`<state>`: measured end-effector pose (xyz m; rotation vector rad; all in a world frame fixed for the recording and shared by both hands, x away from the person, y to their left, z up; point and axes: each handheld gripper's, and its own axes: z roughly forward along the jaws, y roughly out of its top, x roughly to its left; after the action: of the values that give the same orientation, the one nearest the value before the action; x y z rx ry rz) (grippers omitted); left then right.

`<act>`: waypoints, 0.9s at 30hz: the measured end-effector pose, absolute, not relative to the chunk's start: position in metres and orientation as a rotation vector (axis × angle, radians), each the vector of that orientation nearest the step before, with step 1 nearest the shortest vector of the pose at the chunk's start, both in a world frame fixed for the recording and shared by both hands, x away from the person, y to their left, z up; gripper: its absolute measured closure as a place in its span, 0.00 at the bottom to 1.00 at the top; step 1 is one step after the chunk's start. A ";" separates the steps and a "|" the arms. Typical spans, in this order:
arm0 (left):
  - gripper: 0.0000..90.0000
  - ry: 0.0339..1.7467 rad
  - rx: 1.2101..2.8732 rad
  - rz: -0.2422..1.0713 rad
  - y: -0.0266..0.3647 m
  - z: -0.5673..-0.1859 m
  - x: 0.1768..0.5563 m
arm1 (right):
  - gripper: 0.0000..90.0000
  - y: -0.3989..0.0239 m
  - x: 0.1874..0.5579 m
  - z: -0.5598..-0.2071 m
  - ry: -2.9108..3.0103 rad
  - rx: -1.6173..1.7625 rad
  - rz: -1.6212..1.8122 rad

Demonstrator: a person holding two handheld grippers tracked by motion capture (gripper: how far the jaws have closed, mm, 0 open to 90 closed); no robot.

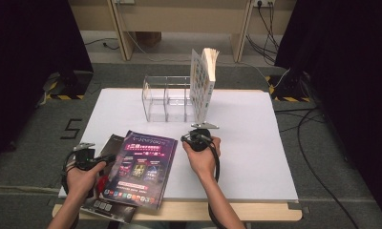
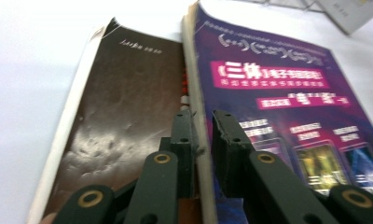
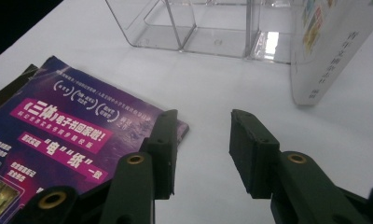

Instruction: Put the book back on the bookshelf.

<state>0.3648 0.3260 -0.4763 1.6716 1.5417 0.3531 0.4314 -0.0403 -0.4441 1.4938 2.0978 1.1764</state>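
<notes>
Both grippers (image 1: pixel 86 155) (image 1: pixel 197 138) black w/ brass-ringed pivots, blocky black jaws, black cables, grey triangular top plates; bare forearms.

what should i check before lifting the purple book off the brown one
1. Left tool straddles the purple book's spine edge: ok.
2. Pads firmly pressing the book: cannot tell.
3. Brown book outside the jaws: not ok, one jaw lies on its cover.
4. Right tool open and empty over the white table: ok.
5. Clear rack has free compartments: ok.
6. White book leaning steady against the rack: cannot tell.
</notes>
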 end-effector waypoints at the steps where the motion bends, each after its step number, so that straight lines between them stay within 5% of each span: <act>1: 0.89 1.546 1.678 0.349 0.326 -0.478 0.366 | 0.70 -0.039 0.432 -0.447 2.110 1.496 1.166; 27: 0.99 1.537 1.843 0.392 0.317 -0.481 0.374 | 0.68 -0.031 0.440 -0.459 2.176 1.502 1.093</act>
<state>0.3743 0.3171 -0.4812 1.8428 1.5367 0.3917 0.4399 -0.0314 -0.4591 1.5023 2.1765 1.0925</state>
